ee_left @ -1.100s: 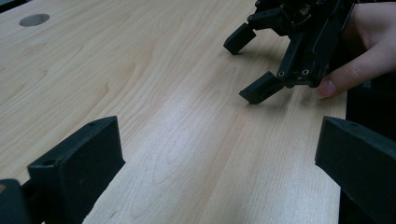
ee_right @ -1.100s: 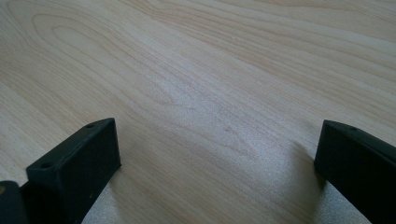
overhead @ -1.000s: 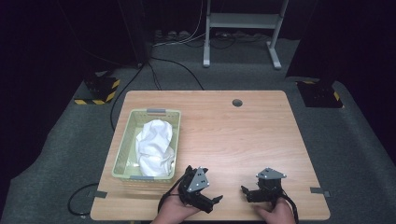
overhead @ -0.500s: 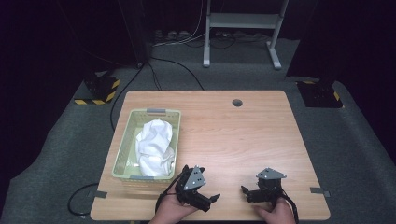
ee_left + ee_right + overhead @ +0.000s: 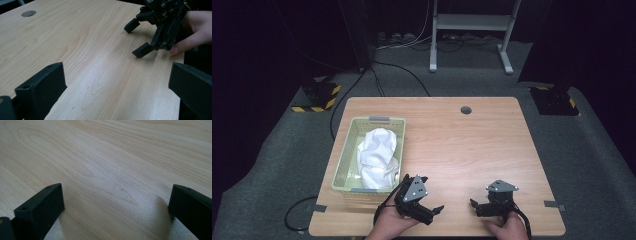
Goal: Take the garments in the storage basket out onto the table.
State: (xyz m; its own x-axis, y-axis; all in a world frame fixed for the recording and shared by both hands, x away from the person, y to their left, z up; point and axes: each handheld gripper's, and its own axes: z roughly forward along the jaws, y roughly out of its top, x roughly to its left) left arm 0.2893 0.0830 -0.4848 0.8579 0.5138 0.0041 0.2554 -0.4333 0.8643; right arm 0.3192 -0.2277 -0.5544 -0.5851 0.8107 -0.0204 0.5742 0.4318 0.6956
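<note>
two grippers, both mine, jaws spread and empty: left gripper (image 5: 432, 209), right gripper (image 5: 477, 205), low over the bare table (image 5: 472, 145). white cloth (image 5: 377, 156), soft, crumpled, heaped in a pale green slatted basket (image 5: 343, 159) just left of my left gripper. risks: light basket sliding; a jaw snagging a slat.

No readable text, labels, brands, numbers or signs on anything here

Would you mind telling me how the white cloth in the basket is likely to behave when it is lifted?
The cloth lies crumpled in soft folds, so it will probably hang limp. It looks thin, so likely light. The basket seems light too and might shift if the cloth snags.
</note>
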